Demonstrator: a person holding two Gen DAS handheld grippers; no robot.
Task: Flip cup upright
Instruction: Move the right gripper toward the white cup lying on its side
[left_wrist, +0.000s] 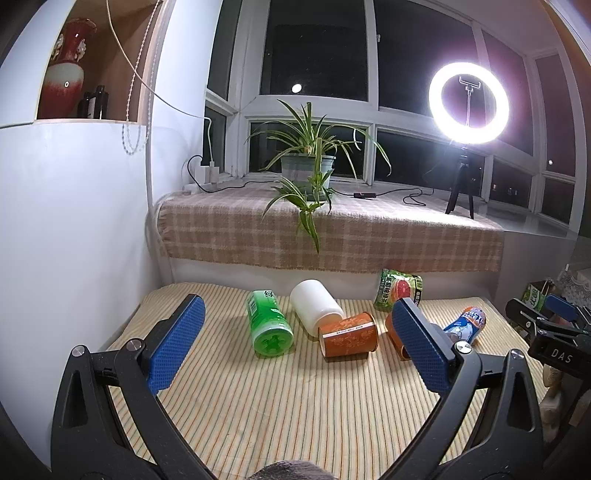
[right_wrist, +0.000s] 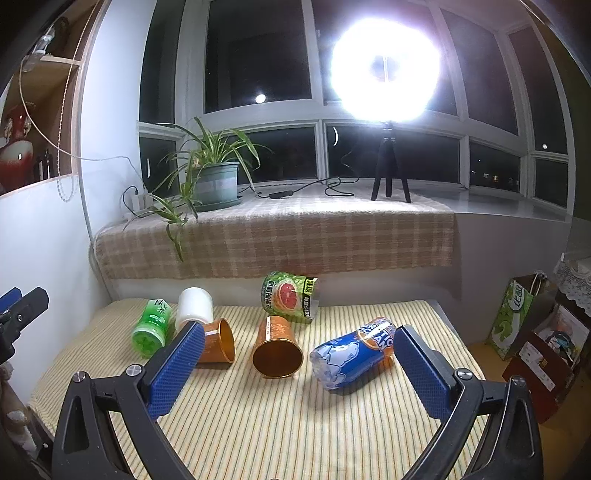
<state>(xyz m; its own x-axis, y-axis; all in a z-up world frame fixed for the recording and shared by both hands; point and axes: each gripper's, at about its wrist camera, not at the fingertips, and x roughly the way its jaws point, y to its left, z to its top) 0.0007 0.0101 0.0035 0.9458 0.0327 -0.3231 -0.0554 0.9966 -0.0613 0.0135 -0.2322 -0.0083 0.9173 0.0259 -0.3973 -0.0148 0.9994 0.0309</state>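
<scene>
Several cups lie on their sides on the striped cloth. A green cup (left_wrist: 269, 322) (right_wrist: 151, 326), a white cup (left_wrist: 316, 305) (right_wrist: 194, 305) and an orange cup (left_wrist: 349, 334) (right_wrist: 218, 341) lie at the left. A second orange cup (right_wrist: 277, 345) lies in the middle, partly hidden behind my finger in the left wrist view (left_wrist: 393, 332). A blue cup (left_wrist: 466, 325) (right_wrist: 351, 354) lies at the right. A green grapefruit cup (left_wrist: 398, 290) (right_wrist: 290, 297) lies at the back. My left gripper (left_wrist: 295, 345) is open and empty, short of the cups. My right gripper (right_wrist: 299, 369) is open and empty, also short of them.
A plaid-covered sill (left_wrist: 332, 232) behind the table carries a potted plant (left_wrist: 308, 166), cables and a ring light on a tripod (left_wrist: 468, 103). A white wall stands at the left. Paper bags (right_wrist: 517, 317) stand on the floor at the right.
</scene>
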